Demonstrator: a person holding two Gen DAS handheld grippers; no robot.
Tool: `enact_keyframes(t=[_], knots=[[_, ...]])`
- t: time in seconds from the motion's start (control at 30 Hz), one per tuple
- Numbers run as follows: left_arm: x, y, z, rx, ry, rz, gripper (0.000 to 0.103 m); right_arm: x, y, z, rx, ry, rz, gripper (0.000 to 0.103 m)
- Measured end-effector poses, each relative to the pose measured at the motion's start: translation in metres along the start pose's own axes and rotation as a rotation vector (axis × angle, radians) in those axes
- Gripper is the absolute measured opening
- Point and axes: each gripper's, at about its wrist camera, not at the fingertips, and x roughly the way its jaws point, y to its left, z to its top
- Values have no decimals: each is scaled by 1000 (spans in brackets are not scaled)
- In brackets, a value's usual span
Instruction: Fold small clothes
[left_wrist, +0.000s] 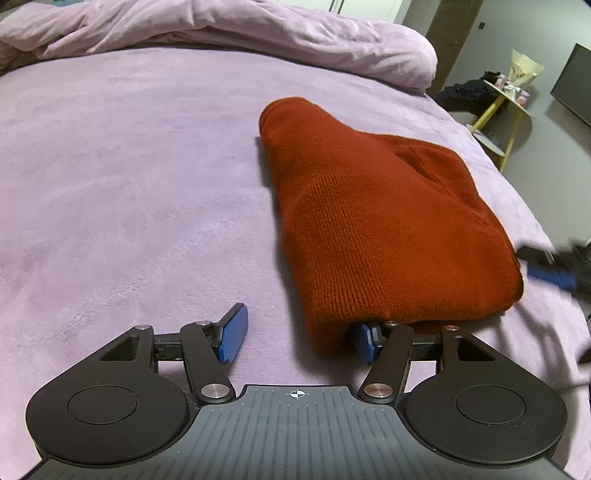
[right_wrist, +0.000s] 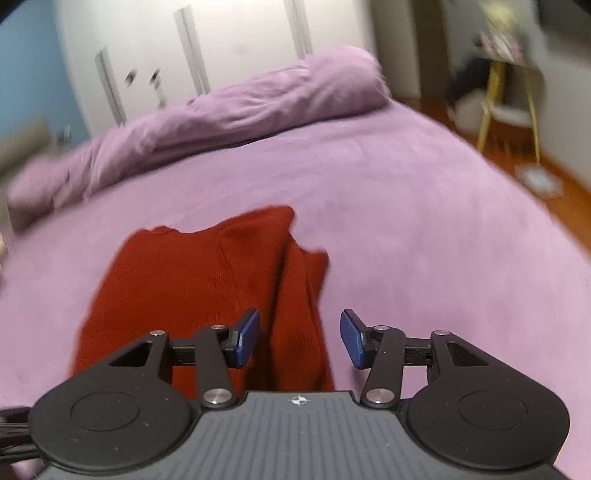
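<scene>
A folded red knit garment (left_wrist: 380, 221) lies on the purple bed sheet (left_wrist: 129, 166). My left gripper (left_wrist: 299, 338) is open at the garment's near edge; its right blue pad is partly hidden under the cloth and its left pad (left_wrist: 233, 332) lies free on the sheet. The right gripper shows blurred at the right edge of the left wrist view (left_wrist: 554, 275). In the right wrist view the right gripper (right_wrist: 299, 338) is open and empty, just above the near edge of the garment (right_wrist: 207, 280).
A bunched purple duvet (left_wrist: 221, 33) lies along the far side of the bed and shows in the right wrist view too (right_wrist: 229, 114). A yellow-legged side table (left_wrist: 506, 107) stands off the bed's right side, by a dark cabinet. White wardrobe doors (right_wrist: 192, 48) stand behind the bed.
</scene>
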Motion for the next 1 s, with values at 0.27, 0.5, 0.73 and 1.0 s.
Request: enact_keyframes(t=[0.27,0.5,0.73,1.0], knots=[[0,-7,3,11,16,21,61,12,-9,-29,185,84,131,47],[-3,-8,6,7,22,52,61,9,-22,-20,378,31,283,18],[-1,-10,5,23,42,59,64,21,-50,-32,452,55,177,17],[-28,14,3,40,77,42,67,10,-24,-15,181,11,-12,45]])
